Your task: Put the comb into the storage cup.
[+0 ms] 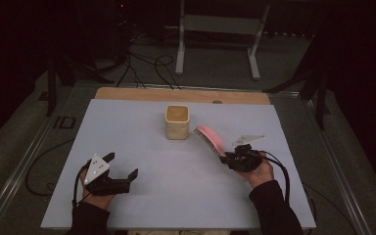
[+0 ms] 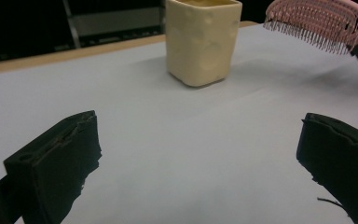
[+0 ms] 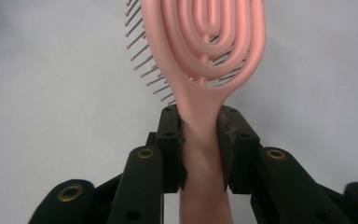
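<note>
Pink hairbrush (image 3: 205, 56), unlabelled, is clamped by its handle in the right gripper (image 3: 200, 135); left gripper (image 2: 200, 154) gapes empty.

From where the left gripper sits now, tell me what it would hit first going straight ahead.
Probably the cream cup: it stands ahead of the open left gripper, just right of centre, with bare table between. Depth is unclear.

Pink vented hairbrush (image 3: 205, 51), clamped at its handle, held clear of the surface (image 1: 176, 186), bristles facing down toward it, head tilted up.
</note>
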A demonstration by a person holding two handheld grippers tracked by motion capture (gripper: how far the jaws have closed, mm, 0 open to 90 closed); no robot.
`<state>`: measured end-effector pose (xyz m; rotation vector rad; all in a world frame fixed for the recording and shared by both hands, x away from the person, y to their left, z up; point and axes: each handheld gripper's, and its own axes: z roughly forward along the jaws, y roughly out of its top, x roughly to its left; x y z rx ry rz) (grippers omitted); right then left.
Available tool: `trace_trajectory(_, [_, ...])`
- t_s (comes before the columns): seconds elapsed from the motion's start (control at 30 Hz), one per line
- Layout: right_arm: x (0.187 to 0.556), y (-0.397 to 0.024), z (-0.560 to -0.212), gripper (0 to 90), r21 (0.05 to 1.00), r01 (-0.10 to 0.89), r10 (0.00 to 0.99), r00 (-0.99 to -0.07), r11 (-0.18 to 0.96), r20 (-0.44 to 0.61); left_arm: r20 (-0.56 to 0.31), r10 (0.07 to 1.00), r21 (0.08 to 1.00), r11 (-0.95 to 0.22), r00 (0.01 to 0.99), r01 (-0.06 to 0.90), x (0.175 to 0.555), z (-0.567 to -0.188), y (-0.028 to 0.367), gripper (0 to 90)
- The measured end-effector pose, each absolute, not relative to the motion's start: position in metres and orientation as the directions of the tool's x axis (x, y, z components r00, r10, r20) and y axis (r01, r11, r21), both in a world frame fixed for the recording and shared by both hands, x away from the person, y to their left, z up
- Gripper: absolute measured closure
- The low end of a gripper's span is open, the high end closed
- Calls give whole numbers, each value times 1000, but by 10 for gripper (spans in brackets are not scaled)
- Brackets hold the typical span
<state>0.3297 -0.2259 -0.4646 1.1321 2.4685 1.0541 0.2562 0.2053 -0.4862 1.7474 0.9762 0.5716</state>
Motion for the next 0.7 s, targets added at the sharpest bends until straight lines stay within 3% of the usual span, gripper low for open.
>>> trace_trajectory(0.43, [310,-206,-464,722,786,444,744,-668,430,-30,-136,723,918,-165,678,360,290,-453,110,2])
trace_trajectory(0.7, [303,-196,-467,723,817,401,746,-664,414,-52,-232,707,902,-101,668,420,315,-443,62,2])
